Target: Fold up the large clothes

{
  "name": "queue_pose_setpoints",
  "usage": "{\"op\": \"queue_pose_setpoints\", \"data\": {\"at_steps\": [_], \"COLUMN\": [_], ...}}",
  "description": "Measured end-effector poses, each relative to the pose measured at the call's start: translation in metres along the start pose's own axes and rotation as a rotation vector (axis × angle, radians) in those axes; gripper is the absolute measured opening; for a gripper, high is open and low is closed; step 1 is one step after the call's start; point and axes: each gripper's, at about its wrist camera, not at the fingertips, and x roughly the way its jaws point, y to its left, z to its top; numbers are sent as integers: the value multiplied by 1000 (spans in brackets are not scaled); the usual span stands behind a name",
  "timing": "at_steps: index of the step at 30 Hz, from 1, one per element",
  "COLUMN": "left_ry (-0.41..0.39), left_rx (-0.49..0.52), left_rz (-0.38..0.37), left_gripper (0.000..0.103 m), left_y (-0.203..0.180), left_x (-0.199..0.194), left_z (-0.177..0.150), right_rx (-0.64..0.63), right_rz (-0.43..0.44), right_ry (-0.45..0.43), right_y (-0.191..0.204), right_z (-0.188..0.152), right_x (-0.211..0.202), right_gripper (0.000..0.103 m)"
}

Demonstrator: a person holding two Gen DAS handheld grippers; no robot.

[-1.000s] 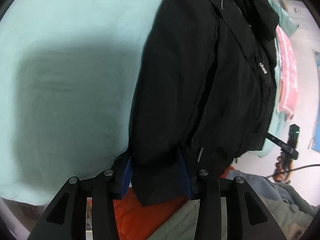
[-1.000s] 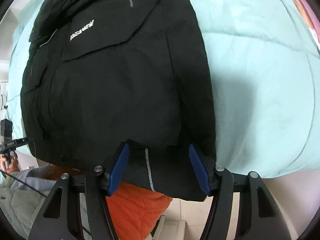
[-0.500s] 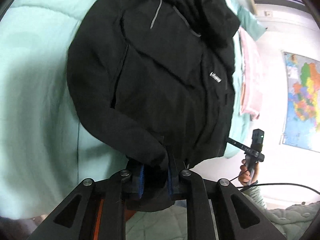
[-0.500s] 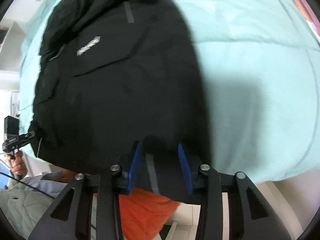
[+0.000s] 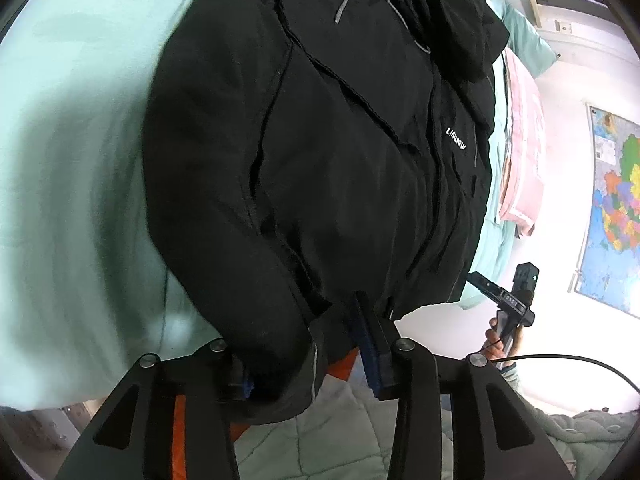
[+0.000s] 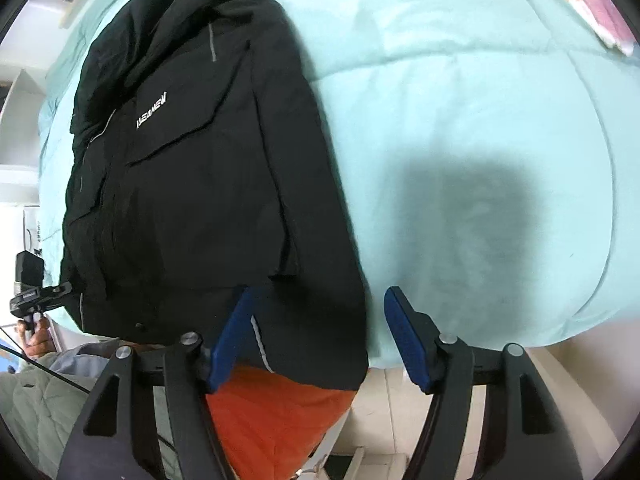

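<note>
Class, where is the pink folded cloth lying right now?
In the left wrist view, the pink folded cloth lies on the mint quilt, right of the black jacket.

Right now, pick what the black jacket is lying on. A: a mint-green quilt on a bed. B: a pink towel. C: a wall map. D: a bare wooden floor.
A: the black jacket is spread across the mint-green quilt, which shows around its edges in both wrist views, with its bottom hem hanging over the bed's near edge.
</note>
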Motion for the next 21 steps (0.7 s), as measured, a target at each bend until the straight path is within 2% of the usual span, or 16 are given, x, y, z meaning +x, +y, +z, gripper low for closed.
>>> {"op": "queue_pose_setpoints", "data": {"at_steps": [2,6,7,8,9,10,11,13,14,15,17,19,21], "left_ry": [6,37,36,23,-1,-18,-45,-74,-72,-63,-21,27,42], "left_rx": [6,-3,-13,-15,-5,1,10,32,40,51,81,69,44], "left_rz": [13,58,75,93,96,55,-22,-125,-135,-124,-57,-1,9], "left_gripper": [42,42,38,16,15,14,13,13,13,13,13,13,14], "left_y": [0,4,6,5,0,-5,-12,-26,-30,-33,-33,-24,-16], "left_x": [3,14,17,16,13,8,-1,-14,-16,-15,-7,5,10], "left_z": [3,6,6,5,5,4,4,8,12,16,22,23,20], "right_rx": [-3,-3,-15,-31,-62,-95,-120,-151,-155,-151,-136,-111,-81], "right_rz": [-27,4,8,37,76,116,138,139,144,135,105,47,46], "right_ry": [17,54,52,49,29,1,-21,-35,-23,-2,53,103,130], "right_y": [1,7,12,21,32,46,57,71,74,75,69,58,45], "right_z": [1,1,0,0,0,2,4,10,14,18,21,19,17], "right_x": [11,33,32,26,15,2,-9,-17,-15,-8,8,22,29], "right_gripper": [71,49,44,27,20,20,20,20,20,20,23,25,34]}}
